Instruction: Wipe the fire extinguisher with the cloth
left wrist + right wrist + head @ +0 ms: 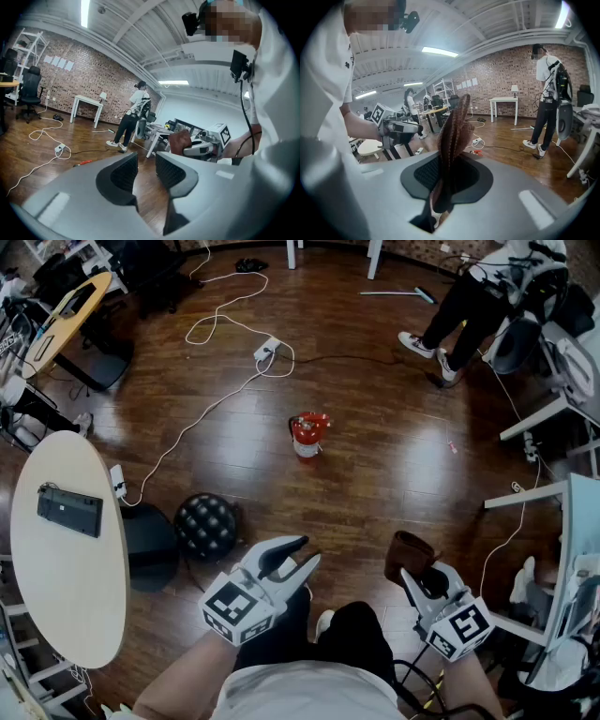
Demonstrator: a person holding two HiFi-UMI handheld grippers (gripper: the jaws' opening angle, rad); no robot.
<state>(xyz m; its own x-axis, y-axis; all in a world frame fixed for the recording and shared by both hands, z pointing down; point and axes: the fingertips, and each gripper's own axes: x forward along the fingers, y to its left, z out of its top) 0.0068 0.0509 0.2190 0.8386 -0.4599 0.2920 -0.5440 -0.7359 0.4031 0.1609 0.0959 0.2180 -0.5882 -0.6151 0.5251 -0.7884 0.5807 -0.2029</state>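
A red fire extinguisher (pixel 309 432) stands upright on the wooden floor, well ahead of both grippers. My left gripper (pixel 306 552) is held low at my left, jaws apart and empty; in its own view the gap (pixel 146 161) shows only floor. My right gripper (pixel 417 579) is shut on a brown cloth (pixel 410 554), which sticks up from between the jaws. In the right gripper view the folded, ribbed cloth (pixel 454 133) stands clamped in the right gripper (pixel 449 176). The left gripper view also catches the cloth (pixel 180 140).
A round white table (pixel 66 615) with a black device (pixel 70 510) is at my left, a black tufted stool (pixel 206 524) beside it. White cables and a power strip (pixel 267 351) lie beyond the extinguisher. A person (pixel 469 306) stands far right by desks (pixel 562 493).
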